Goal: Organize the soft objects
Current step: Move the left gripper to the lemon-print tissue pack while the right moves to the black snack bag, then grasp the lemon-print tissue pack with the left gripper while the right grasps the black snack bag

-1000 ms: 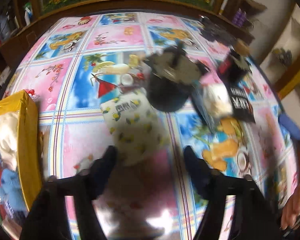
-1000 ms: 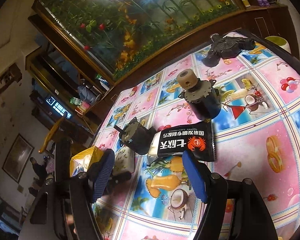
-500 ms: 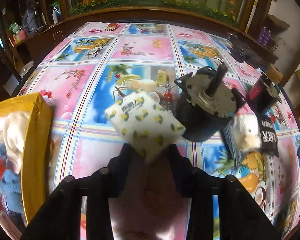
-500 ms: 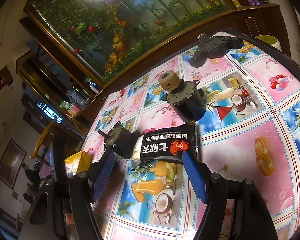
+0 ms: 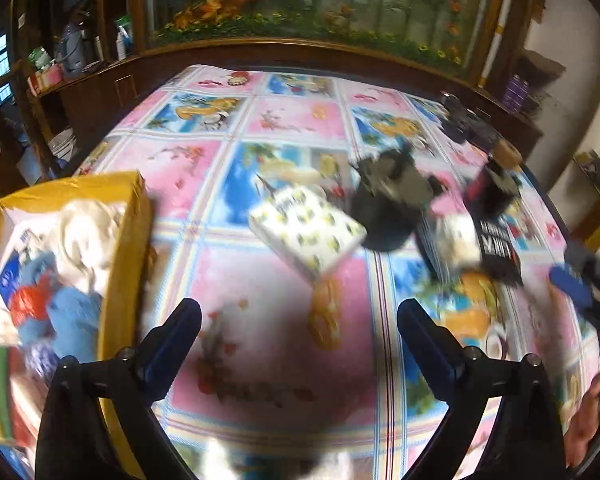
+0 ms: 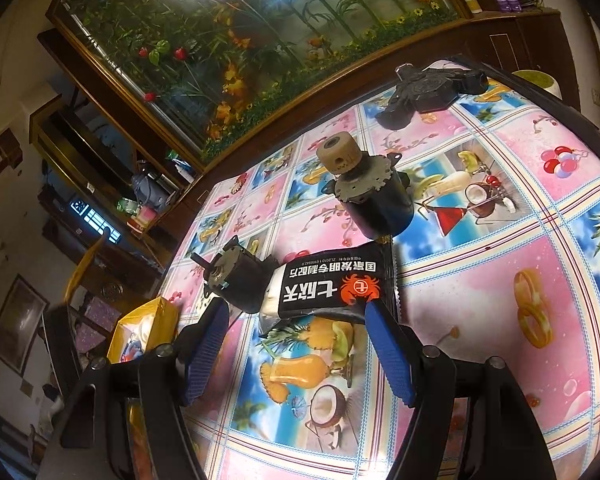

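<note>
Tabletop (image 5: pixel 284 364) under a glossy vinyl cloth, squares of pink and blue printed with fruit and drinks; it shines under the lamp.

Left gripper (image 5: pixel 300 326): jaws opening, wide apart, nothing between the dark blue ribbed pads. Just beyond them a small tissue pack (image 5: pixel 306 232), a soft white rectangular packet with a yellow lemon print, blurred and tilted; whether it touches the cloth cannot be told.

Yellow cardboard box (image 5: pixel 130 216) at the left edge, open-topped, stuffed with soft things: cream cloth, blue fuzzy fabric, something red.

Right gripper (image 6: pixel 296 326): jaws parted about halfway, holding nothing, blue ridged pads either side of the near edge of a black snack packet (image 6: pixel 332 290), crinkled foil, white characters and a red crab emblem. Pads not pressing on it.

Hard items beside the packet: a dark cylindrical motor (image 6: pixel 234 278) with a short shaft, lying against the packet's left end; a second motor (image 6: pixel 374 200) upright behind it, toothed metal plate and a tan wheel on top. A flat black plastic housing (image 6: pixel 428 90) near the far edge.
</note>
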{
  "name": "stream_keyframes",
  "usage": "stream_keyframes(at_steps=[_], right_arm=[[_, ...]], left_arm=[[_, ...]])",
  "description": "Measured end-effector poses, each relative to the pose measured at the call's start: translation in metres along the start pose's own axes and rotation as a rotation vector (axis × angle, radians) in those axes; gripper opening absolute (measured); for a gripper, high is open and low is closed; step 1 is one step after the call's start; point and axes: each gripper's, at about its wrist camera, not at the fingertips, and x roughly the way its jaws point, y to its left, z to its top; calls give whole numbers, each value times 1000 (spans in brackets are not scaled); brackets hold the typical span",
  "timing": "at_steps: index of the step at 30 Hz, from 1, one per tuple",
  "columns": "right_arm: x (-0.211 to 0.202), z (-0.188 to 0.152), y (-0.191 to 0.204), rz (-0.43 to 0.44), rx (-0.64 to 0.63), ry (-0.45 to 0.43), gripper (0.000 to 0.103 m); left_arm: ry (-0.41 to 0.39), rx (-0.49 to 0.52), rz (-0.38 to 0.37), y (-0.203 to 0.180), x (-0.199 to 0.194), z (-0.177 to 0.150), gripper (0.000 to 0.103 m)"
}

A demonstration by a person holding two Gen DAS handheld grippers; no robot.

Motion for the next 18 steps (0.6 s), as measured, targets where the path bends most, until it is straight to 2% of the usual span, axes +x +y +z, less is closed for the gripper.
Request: stream_keyframes(at_steps=[2,4,5,11,17,18], right_arm=[[0,1,0,13,6,2,75],[-2,1,0,29,9,0,75],[-3,1,1,32,7,-2,75],[-5,1,3,63,12,-2,76],[-6,0,6,77,8,1,76],[-6,1,6,75,7,2,76]], left_arm=[[4,-8,11,2,2,18,98],[17,-10,81,5,13,34,98],[37,-19,92,8,20,40,98],[102,-150,107,24,52,59,98],[161,-258,102,30,85,64,98],[147,-271,96,30,85,64,98]])
